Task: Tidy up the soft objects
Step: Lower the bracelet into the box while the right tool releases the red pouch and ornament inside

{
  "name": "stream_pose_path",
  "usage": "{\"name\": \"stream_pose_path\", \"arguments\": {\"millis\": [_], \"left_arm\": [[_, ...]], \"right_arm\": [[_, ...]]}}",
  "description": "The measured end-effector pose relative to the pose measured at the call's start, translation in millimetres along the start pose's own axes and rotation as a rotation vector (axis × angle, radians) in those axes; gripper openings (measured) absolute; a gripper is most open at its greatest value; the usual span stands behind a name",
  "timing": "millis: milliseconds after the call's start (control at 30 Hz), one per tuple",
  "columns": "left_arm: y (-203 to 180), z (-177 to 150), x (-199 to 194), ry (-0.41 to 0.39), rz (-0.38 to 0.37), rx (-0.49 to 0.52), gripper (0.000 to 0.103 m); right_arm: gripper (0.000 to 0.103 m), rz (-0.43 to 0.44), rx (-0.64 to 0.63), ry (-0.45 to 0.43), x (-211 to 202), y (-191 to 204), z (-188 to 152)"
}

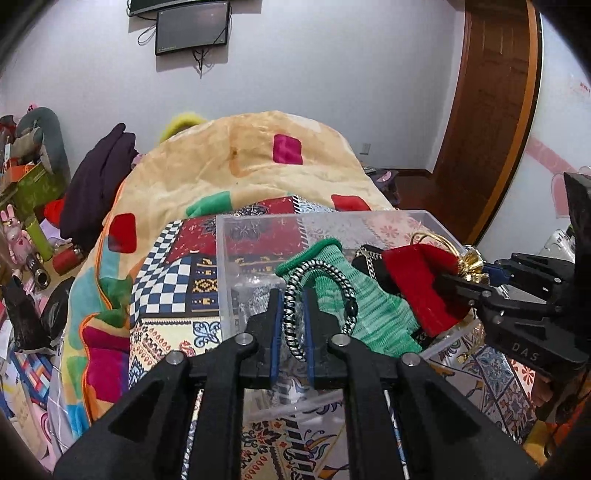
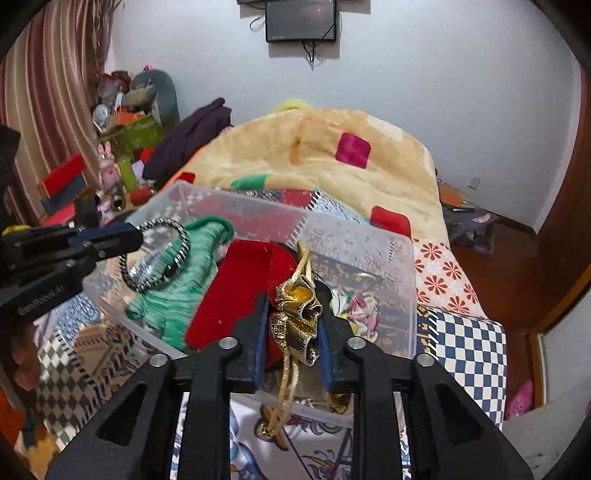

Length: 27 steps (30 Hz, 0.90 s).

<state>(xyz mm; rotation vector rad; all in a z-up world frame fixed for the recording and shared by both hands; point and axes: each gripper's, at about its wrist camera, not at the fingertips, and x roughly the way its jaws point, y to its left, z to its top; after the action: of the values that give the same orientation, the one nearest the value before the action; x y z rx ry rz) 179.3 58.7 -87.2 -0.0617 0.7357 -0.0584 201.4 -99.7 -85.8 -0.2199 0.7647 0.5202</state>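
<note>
Left hand-held gripper (image 1: 291, 314) pinching striped hair tie (image 1: 317, 291), right hand-held gripper (image 2: 293, 321) clamping gold bow (image 2: 297, 314), above clear bin (image 2: 369, 236) holding green sock (image 2: 173, 295), red cloth (image 2: 236, 288)

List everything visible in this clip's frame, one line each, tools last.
Storage box: 1, clear plastic, on the patterned bedspread.
Green sock: 1, over the box.
Red cloth: 1, in the box beside the sock.
Striped hair tie: 1, black and white, in the left tool.
Gold scrunchie: 1, in the right tool.
Blanket: 1, beige with coloured squares, behind the box.
Monitor: 1, black, on the wall.
Left tool: shut.
Right tool: shut.
</note>
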Motion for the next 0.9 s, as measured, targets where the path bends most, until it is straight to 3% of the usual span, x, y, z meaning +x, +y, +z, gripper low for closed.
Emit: {"name": "stream_pose_path", "arguments": {"millis": [133, 333, 533, 600, 667, 733, 900], "left_arm": [[-1, -4, -11, -0.011, -0.005, 0.003, 0.024], [-7, -1, -47, -0.089, -0.026, -0.004, 0.027], [-26, 4, -101, -0.237, 0.002, 0.028, 0.041], [-33, 4, -120, -0.29, 0.007, 0.034, 0.047], [-40, 2, -137, -0.341, 0.01, 0.032, 0.06], [-45, 0, -149, -0.38, 0.019, 0.032, 0.067], [-55, -6, -166, -0.423, 0.022, 0.028, 0.084]], "right_arm": [[0.047, -0.019, -0.007, 0.011, -2, 0, -2], [0.055, -0.01, -0.007, -0.039, -29, -1, 1], [0.06, 0.01, 0.024, -0.172, -81, -5, 6], [0.061, 0.017, 0.032, -0.227, -104, -5, 7], [0.063, 0.024, 0.037, -0.275, -123, -3, 7], [0.073, 0.034, 0.042, -0.326, -142, -2, 6], [0.085, 0.051, 0.041, -0.422, -177, 4, -4]]}}
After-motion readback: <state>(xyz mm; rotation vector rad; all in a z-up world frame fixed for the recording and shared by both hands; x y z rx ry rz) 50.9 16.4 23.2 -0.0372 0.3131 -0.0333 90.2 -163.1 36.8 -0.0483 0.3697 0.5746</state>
